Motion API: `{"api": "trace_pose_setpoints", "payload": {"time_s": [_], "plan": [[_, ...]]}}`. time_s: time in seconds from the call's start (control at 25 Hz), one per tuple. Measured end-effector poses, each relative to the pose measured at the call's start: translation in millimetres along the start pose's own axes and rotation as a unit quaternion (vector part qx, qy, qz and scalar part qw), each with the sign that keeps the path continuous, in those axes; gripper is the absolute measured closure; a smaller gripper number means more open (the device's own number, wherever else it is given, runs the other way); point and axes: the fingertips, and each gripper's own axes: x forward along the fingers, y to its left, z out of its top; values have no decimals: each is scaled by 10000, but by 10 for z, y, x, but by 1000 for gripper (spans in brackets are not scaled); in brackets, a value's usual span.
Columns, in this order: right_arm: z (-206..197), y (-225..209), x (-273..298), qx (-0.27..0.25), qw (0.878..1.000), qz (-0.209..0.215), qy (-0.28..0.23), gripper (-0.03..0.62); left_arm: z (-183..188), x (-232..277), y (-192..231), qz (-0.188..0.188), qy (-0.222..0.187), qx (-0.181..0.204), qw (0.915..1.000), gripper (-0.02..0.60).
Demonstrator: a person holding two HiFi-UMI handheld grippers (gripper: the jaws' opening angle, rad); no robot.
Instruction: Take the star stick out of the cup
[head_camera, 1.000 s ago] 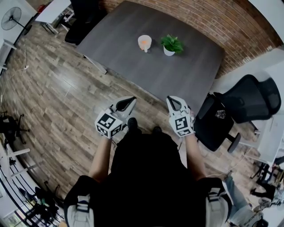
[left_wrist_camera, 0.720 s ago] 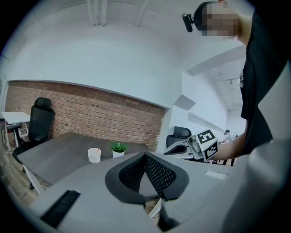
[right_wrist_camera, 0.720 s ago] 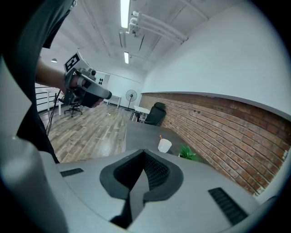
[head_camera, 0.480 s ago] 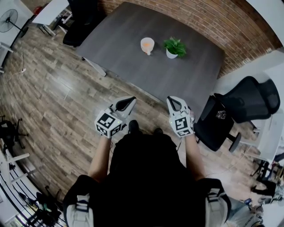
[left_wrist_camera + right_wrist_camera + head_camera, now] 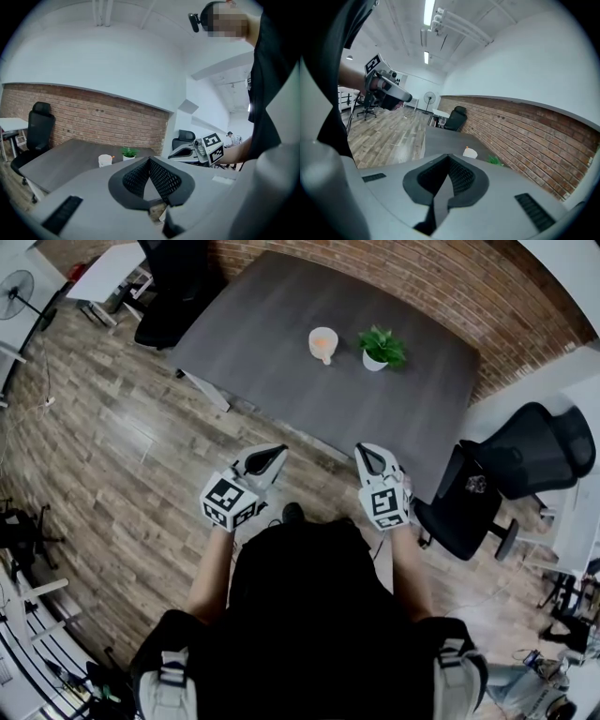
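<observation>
White cup [image 5: 318, 349] with small orange stick [image 5: 325, 337] inside, far on dark grey table [image 5: 272, 334], left gripper [image 5: 278, 451] and right gripper [image 5: 365, 450] both closed, empty

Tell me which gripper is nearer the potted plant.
Right. The right gripper hangs short of the table, roughly in line with the potted plant; the left gripper is level with it, farther left than the cup.
</observation>
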Motion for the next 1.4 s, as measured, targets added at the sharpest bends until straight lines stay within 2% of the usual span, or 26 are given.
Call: {"api": "trace_pose_setpoints", "payload": {"time_s": [0.28,0.48,0.8,1.04,1.4], "plan": [[134,198,148,99,9999,-112,6,594,-12,-179,251,-87,51,39,9999,580],[30,250,130,74,9998,-86,144,594,-42,-183,253,-129,21,-18,9999,580],[84,1,305,59,9999,-56,88,594,-22,-108,359,-11,36,-66,10000,580],[217,-169,612,-59,9999,125,-49,594,96,-15,598,217,43,-66,9997,580],[313,-548,1044,-152,9986,481,-125,594,354,418,898,415,43,-92,9991,580]]}}
